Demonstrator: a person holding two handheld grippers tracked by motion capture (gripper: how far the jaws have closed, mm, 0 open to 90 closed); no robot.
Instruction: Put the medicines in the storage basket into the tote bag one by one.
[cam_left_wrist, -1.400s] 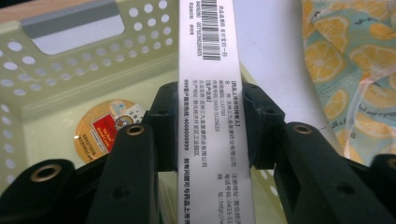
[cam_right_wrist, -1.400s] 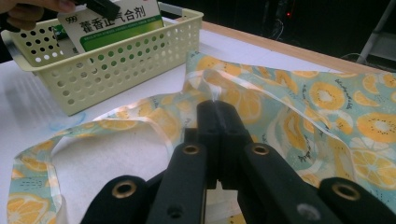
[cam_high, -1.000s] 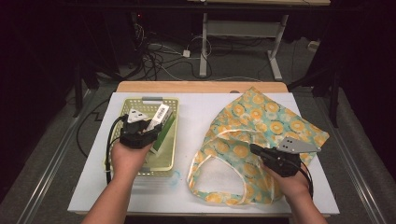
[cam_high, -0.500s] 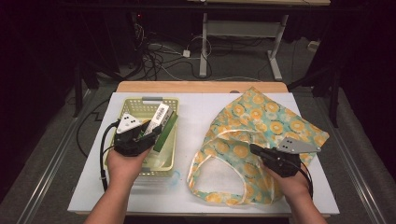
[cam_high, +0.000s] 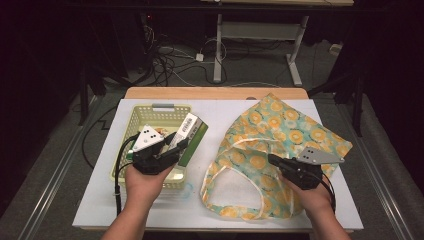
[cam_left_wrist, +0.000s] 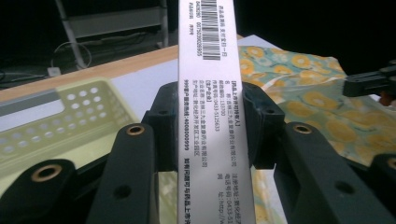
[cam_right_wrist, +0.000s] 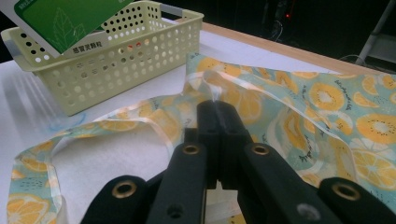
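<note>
The left gripper (cam_high: 172, 145) is holding a flat green and white box (cam_high: 192, 136) between its jaws, and the pads are pressing on the two wide faces of the box. In the left gripper view the narrow white side of the box (cam_left_wrist: 210, 116), with a barcode and small printed text, is standing straight up between the two black jaws. The box is hanging over the right edge of the pale yellow basket (cam_high: 131, 125), tilted, with its far end pointing to the right and away from the person. The basket is sitting on the left part of the white table (cam_high: 220, 107).

The right gripper (cam_high: 272, 161) is resting on the right part of the table, on the fabric bag with the orange fruit pattern (cam_high: 280, 130). Its jaws are closed together, and in the right gripper view (cam_right_wrist: 217, 109) their tips are pinching a thin strip at the rim of the bag (cam_right_wrist: 299, 116). The mouth of the bag is lying open toward the near side, with the white table showing inside the loop of its rim. The basket (cam_right_wrist: 116, 60) and the green face of the box (cam_right_wrist: 65, 18) are also appearing at the far left in this view.
</note>
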